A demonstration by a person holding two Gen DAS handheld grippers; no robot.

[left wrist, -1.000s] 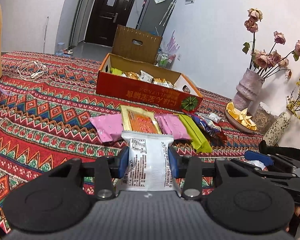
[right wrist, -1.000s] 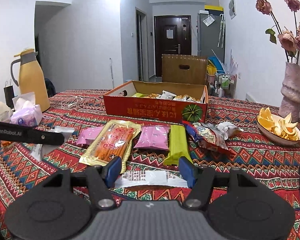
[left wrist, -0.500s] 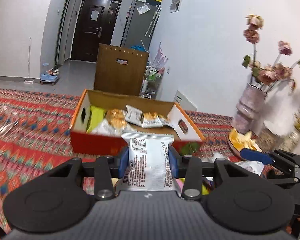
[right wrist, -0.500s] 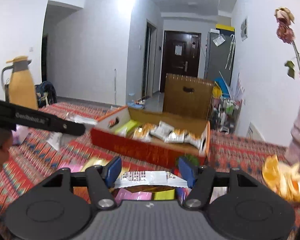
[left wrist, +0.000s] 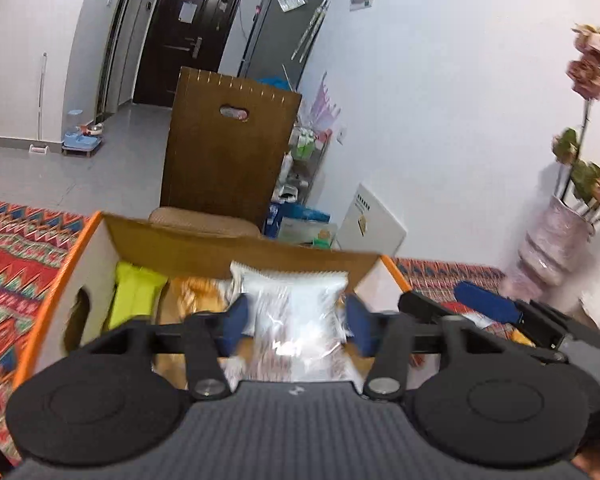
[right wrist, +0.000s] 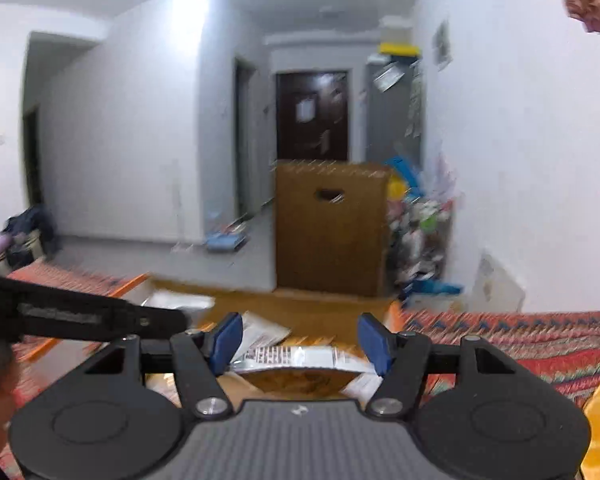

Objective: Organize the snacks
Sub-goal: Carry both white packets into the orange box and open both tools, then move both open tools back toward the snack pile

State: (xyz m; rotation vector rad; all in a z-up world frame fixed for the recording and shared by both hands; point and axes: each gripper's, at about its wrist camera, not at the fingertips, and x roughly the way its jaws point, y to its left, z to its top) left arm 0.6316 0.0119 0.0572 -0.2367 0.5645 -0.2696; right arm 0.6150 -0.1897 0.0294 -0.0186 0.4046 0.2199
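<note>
My left gripper (left wrist: 296, 320) is over the open orange cardboard box (left wrist: 240, 246). Its jaws have spread, and the white snack packet (left wrist: 296, 312) sits blurred between them, seemingly dropping free. The box holds a yellow-green packet (left wrist: 134, 296) and orange snacks (left wrist: 196, 294). My right gripper (right wrist: 302, 340) hovers over the same box (right wrist: 312, 304), with a white snack packet (right wrist: 300, 360) lying flat between its pads. The left gripper's arm (right wrist: 80, 314) crosses the right view at left.
A brown chair back (left wrist: 230, 144) stands behind the box. The patterned red tablecloth (left wrist: 16, 248) spreads on both sides. A vase with dried roses (left wrist: 556, 236) stands at right. The right gripper (left wrist: 500, 312) is close beside my left one.
Both grippers rose from the table and moved forward over the box. The left jaws have opened wider and its white packet is slipping out.
</note>
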